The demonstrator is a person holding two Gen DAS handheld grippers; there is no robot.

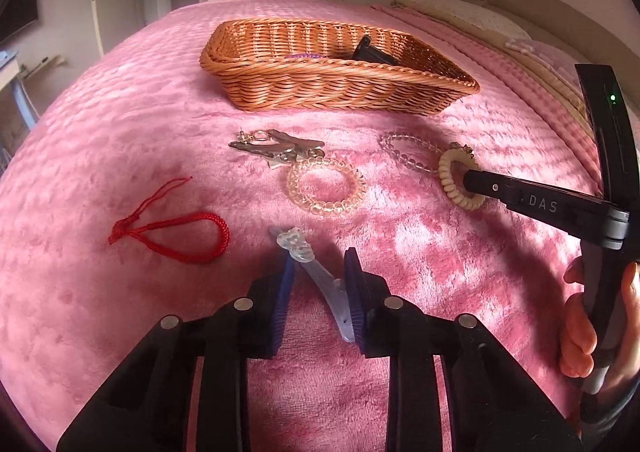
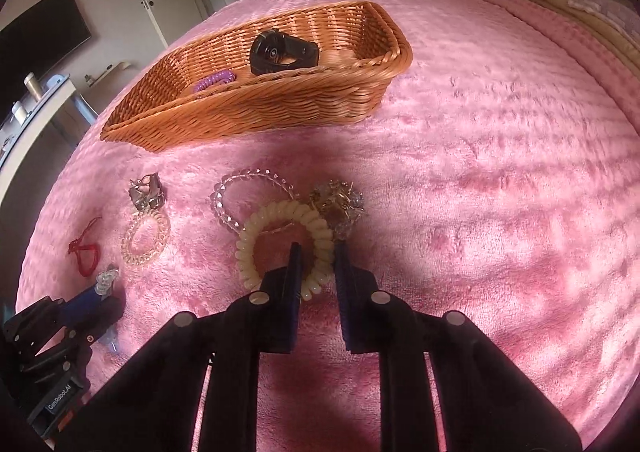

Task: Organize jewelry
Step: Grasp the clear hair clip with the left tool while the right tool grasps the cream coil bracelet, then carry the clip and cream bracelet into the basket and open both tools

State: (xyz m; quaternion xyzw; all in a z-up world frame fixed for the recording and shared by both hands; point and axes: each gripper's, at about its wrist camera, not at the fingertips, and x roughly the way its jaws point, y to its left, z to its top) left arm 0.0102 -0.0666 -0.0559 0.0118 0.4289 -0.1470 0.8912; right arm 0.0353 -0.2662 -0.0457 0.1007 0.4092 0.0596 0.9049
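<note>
Blue-padded fingers of the left gripper (image 1: 320,260) are standing apart on either side of a clear plastic hair clip (image 1: 320,276) that is lying on the pink plush blanket (image 1: 460,252); the clip's shaft is leaning against the inside of one pad, while its knotted end is resting just off the other, so the jaws are not clamped on it. To that gripper's left, a red cord loop (image 1: 176,238) is lying flat. Farther out, a clear spiral hair tie (image 1: 326,187) is sitting just below a small heap of metal clips (image 1: 276,148). The right gripper (image 2: 318,252) is reaching down over a cream spiral hair tie (image 2: 286,242), its jaws parted with one finger inside the ring and the other outside, straddling the coil without squeezing it. A clear bead bracelet (image 2: 240,200) and a tangle of gold-toned jewelry (image 2: 338,200) are touching that tie's far edge. Beyond everything, the wicker basket (image 2: 280,104) is holding a black watch (image 2: 282,52) and a purple spiral tie (image 2: 214,81).
</note>
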